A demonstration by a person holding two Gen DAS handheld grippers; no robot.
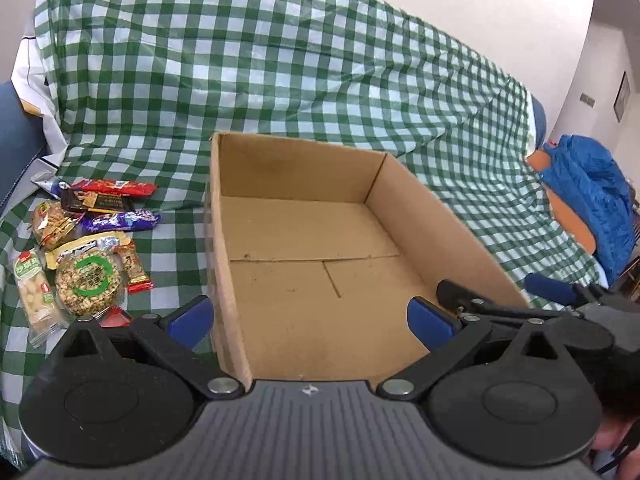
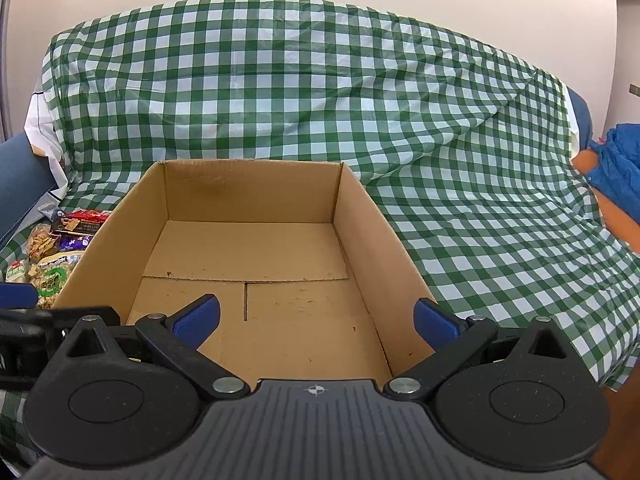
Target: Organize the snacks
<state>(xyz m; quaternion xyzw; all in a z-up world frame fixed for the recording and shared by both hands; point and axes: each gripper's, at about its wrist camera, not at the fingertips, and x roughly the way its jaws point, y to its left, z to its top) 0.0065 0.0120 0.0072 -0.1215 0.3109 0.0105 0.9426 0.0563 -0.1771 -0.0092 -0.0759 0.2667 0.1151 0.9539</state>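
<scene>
An open, empty cardboard box (image 1: 224, 240) stands on the green checked cloth; it also shows in the right wrist view (image 2: 360, 216). A pile of wrapped snacks (image 1: 86, 248) lies left of the box: a round nut cake (image 1: 88, 284), a purple bar (image 1: 120, 221), a red bar (image 1: 120, 188), a dark bar (image 1: 96, 201), a cracker pack (image 1: 34, 296). The pile shows partly behind the box wall in the right wrist view (image 2: 52, 248). My left gripper (image 1: 312, 322) is open and empty, straddling the box's near left wall. My right gripper (image 2: 316, 318) is open and empty over the box's near right corner; it also shows in the left wrist view (image 1: 560, 300).
The checked cloth (image 1: 280, 80) covers a sofa seat and backrest behind the box. A blue jacket (image 1: 592, 200) lies on an orange surface at the right. A blue cushion (image 1: 16, 136) is at the far left. A white wall rises behind.
</scene>
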